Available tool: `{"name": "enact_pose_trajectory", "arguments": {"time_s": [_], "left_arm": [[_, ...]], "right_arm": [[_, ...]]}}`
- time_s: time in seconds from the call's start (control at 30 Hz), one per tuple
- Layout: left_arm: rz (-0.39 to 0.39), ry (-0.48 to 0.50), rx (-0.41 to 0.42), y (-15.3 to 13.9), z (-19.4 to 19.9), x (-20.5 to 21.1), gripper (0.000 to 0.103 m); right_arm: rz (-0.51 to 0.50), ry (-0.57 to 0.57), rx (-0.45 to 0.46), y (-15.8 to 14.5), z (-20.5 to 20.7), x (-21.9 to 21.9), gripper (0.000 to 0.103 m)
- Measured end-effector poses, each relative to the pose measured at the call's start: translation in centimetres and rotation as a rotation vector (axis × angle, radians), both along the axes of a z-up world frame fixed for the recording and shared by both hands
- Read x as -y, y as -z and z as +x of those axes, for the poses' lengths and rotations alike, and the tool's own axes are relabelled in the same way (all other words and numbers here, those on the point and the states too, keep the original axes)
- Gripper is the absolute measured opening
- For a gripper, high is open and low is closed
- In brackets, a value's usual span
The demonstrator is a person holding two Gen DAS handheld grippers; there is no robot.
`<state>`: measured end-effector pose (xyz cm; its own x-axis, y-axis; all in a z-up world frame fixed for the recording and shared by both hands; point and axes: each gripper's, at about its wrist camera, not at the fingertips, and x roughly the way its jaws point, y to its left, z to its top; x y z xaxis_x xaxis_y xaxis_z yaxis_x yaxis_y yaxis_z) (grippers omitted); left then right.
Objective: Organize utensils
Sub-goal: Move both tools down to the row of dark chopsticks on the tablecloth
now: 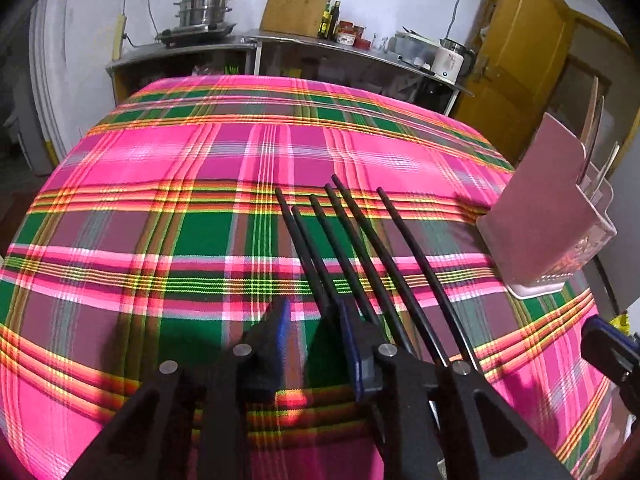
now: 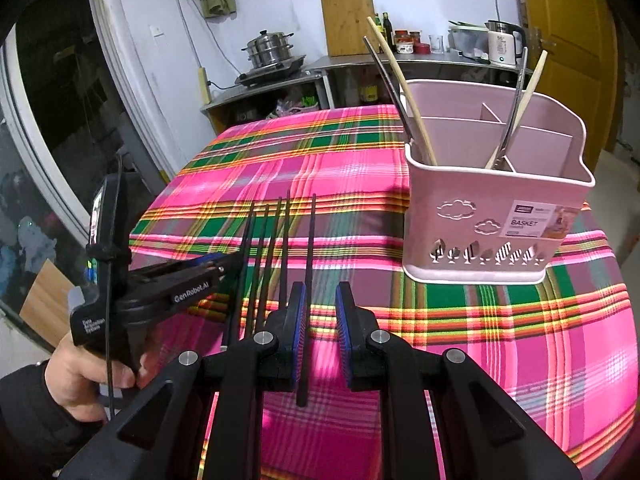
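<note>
Several black chopsticks (image 1: 352, 248) lie side by side on the plaid tablecloth (image 1: 160, 200); they also show in the right wrist view (image 2: 276, 248). My left gripper (image 1: 314, 328) is open just above the cloth, its jaws around the leftmost chopsticks' near ends. It shows from the side in the right wrist view (image 2: 224, 262). My right gripper (image 2: 321, 320) is open, with the rightmost chopstick (image 2: 308, 280) lying between its jaws. A pink utensil basket (image 2: 496, 200) stands to the right, holding wooden and metal utensils (image 2: 404, 92). It also shows in the left wrist view (image 1: 544, 208).
Behind the table, a steel counter (image 2: 360, 64) carries a steamer pot (image 2: 268, 50), a cutting board (image 2: 348, 24), bottles and a kettle (image 2: 502, 42). A yellow door (image 1: 516, 64) is at the right. The table edge (image 2: 160, 200) drops off at the left.
</note>
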<state>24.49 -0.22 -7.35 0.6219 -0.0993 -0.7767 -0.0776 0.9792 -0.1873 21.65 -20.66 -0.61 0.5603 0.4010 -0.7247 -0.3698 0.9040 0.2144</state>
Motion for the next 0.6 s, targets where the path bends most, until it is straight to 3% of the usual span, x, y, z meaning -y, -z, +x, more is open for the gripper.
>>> {"name": "enact_pose_trajectory", "arguments": {"time_s": [0.3,0.6], "left_arm": [[0.055,0.010,0.018,0.2,0.0,0.1,0.027],[0.033,0.023,0.003,0.0,-0.5,-2.5,0.011]], "right_arm": [[-0.006,-0.009,-0.013,0.6,0.3,-0.4,0.015],[-0.028,-0.016,-0.028,1.6,1.2,-1.3,0.015]]}}
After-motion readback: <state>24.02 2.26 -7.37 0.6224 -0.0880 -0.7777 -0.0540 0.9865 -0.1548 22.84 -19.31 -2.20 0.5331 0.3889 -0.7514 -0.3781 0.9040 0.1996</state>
